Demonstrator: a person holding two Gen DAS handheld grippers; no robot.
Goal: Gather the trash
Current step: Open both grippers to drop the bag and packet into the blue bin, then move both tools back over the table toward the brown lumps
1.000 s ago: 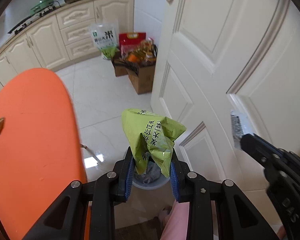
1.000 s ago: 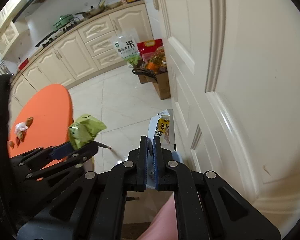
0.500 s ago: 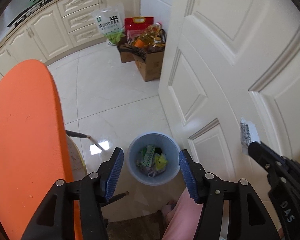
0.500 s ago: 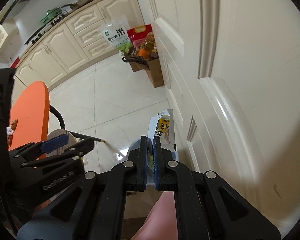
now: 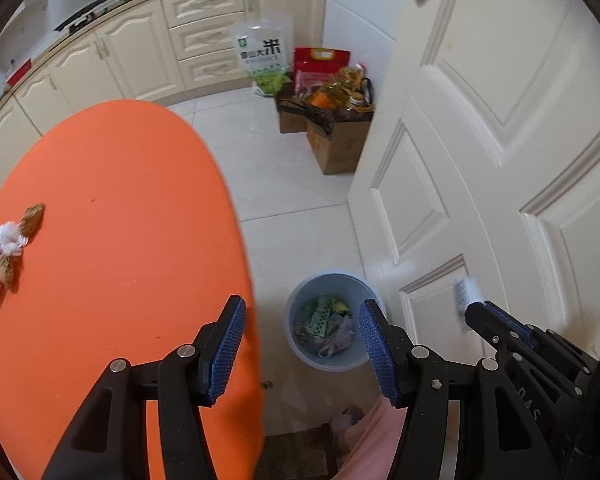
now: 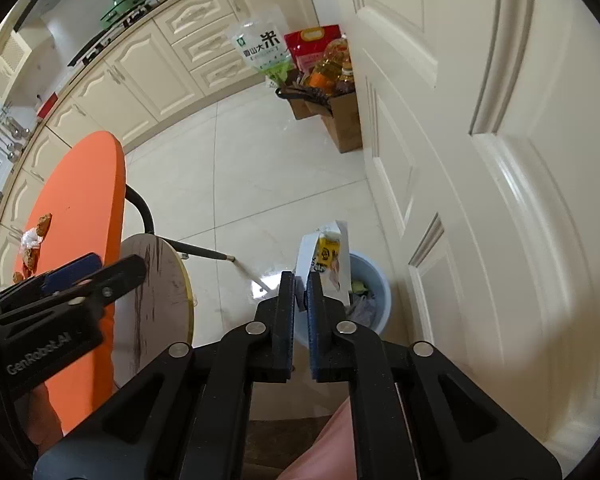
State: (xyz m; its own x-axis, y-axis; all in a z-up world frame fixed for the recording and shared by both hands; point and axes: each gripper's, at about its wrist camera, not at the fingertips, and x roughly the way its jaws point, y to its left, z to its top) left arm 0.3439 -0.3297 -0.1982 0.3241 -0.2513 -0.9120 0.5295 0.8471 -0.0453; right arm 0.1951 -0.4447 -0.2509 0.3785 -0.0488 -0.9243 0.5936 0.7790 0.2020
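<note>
Pale-blue plastic, the bin sits on the floor below and ahead of my left tongs, between their tips in that view, with green and grey wrappers already lying in its bottom. So part of the collecting looks done. My left tongs are parted with nothing between them, hanging over the edge of the orange bench and the bin.

My right tongs are just starting to part, and the white carton with the yellow label stands between their pads; I judge it to be right at release, poised above the bin's near rim, though I cannot tell whether the pads press on it at this instant.

Left to do, as I read it: this carton has to drop in, and well to the left of my left tongs a crumpled white wrapper and brown scraps lie on the bench, waiting to be fetched.
</note>
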